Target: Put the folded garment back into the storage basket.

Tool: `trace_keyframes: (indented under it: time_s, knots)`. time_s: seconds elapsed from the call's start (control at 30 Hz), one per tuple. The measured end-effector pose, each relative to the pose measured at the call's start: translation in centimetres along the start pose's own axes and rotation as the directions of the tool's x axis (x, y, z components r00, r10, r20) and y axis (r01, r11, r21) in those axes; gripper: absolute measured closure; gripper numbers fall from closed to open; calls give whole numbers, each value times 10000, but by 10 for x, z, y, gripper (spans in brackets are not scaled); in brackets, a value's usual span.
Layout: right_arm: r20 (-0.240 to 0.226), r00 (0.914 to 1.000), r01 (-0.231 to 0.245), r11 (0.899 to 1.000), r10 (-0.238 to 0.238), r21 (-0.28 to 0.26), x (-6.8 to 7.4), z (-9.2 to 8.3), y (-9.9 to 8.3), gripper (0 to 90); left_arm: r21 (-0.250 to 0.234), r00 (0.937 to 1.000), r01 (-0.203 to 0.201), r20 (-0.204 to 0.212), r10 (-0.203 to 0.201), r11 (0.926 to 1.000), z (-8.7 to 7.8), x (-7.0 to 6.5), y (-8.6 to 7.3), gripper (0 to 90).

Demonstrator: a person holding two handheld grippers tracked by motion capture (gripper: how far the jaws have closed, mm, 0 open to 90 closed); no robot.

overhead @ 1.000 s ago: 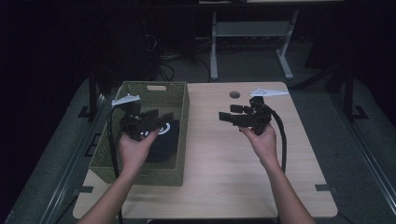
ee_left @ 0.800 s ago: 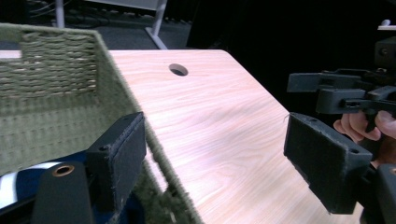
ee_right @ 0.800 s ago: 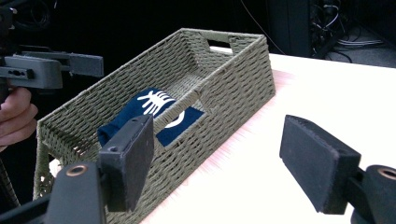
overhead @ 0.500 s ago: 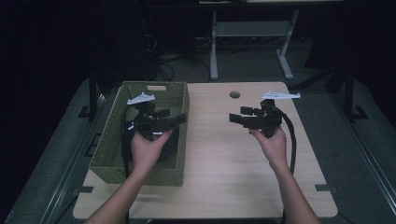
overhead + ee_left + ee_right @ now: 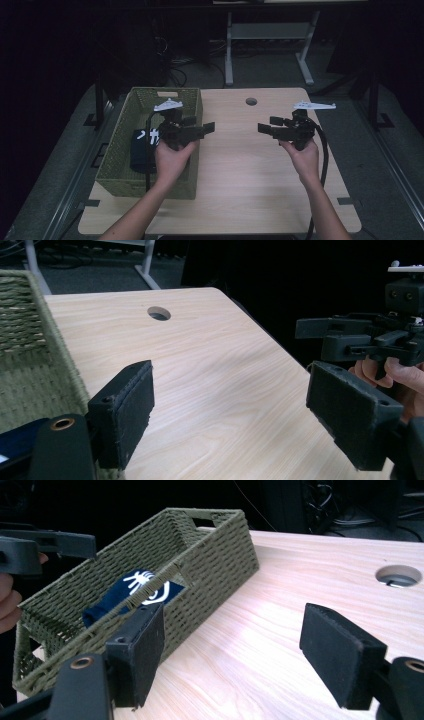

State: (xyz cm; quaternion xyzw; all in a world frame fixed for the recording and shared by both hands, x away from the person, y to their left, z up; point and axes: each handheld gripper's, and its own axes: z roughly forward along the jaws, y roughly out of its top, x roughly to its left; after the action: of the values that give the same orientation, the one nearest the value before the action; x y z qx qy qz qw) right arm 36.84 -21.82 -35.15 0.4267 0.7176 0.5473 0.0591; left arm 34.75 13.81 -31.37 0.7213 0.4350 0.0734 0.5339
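Over the near half of the pale wooden bench, two hand-held claws hang in the air with their jaws spread wide and nothing between them, each pointing inward toward the other. The left claw hovers just past the right-hand wall of the green woven basket, while the right claw hangs well apart from the basket, over bare wood. The dark blue folded cloth with a white print lies on the basket floor, down and to the left of the left claw, with its long axis running along the basket's length; from the right claw's own camera the same cloth shows through the basket's open top, beyond the near wall. The left claw is plainly the nearer of the two, and any return to the cloth would likely mean swinging back leftward over the wall and dipping down. Farther off, the round cable hole sits beyond the basket's far right corner, between the two claws. Against the picture from a second ago, the left claw has come up out of the basket and crossed its right wall toward the bench's middle, empty, and the right claw has drifted slightly away from the basket and nearer the person.
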Motion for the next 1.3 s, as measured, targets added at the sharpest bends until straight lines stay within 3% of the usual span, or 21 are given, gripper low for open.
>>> trace_keyframes:
  time_s: [0.4,0.73,1.1,1.3]
  knots:
    - [380,9992,-90,10000,88,36,-16,-21,-8,254,187,9990,-182,406,175,9997,23,-20,-1,187]
    - [704,9967,-415,9991,408,89,-34,-35,-25,254,352,9975,-359,621,336,9987,40,-33,-6,188]
    - [843,9936,-759,9971,753,43,-51,-45,-46,251,534,9958,-289,884,241,9982,61,-45,-12,188]
    - [976,9905,-977,9952,973,2,-60,-53,-59,251,712,9947,-509,923,442,9962,74,-53,-18,189]
